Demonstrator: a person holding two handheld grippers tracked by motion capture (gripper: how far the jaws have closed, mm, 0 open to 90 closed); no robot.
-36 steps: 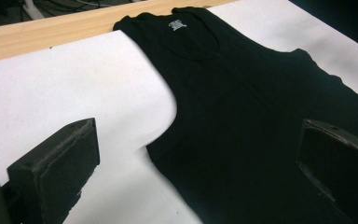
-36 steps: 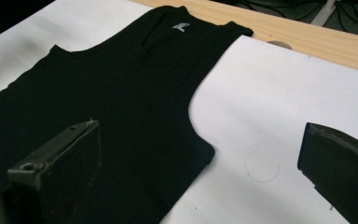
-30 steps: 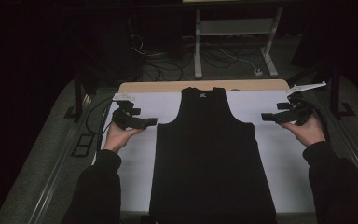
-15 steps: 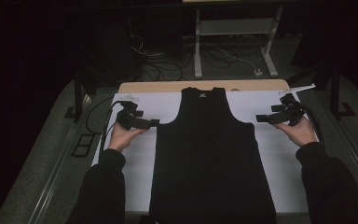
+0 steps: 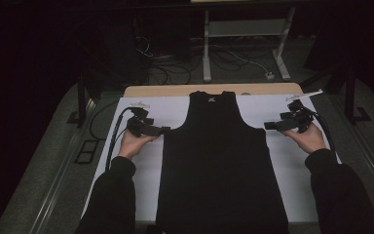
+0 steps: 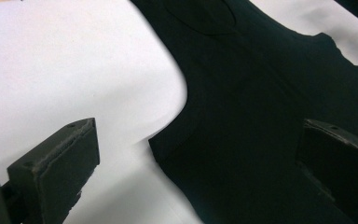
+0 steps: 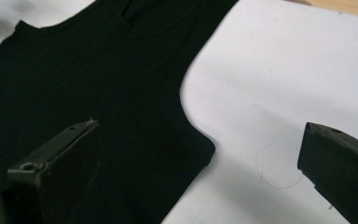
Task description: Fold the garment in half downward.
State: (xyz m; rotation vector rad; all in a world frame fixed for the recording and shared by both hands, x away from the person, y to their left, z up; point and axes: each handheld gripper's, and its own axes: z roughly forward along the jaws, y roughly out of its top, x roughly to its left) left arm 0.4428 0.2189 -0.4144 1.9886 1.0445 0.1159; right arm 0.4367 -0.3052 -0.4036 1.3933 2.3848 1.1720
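On white paper (image 5: 282, 161) lies a black tank top (image 5: 219, 161); left claw (image 5: 164, 130) and right claw (image 5: 268, 126) flank it, both spread.

Plain black tank top (image 5: 221, 161) with small white neck label, on white sheet (image 5: 175, 109); tan tabletop (image 5: 175, 90); black grippers.

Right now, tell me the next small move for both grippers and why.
Probably ease each gripper inward and down onto the top's armpit corners. The left gripper and right gripper both stand open, aimed at those corners, one jaw over cloth and one over the white sheet, nothing gripped yet.
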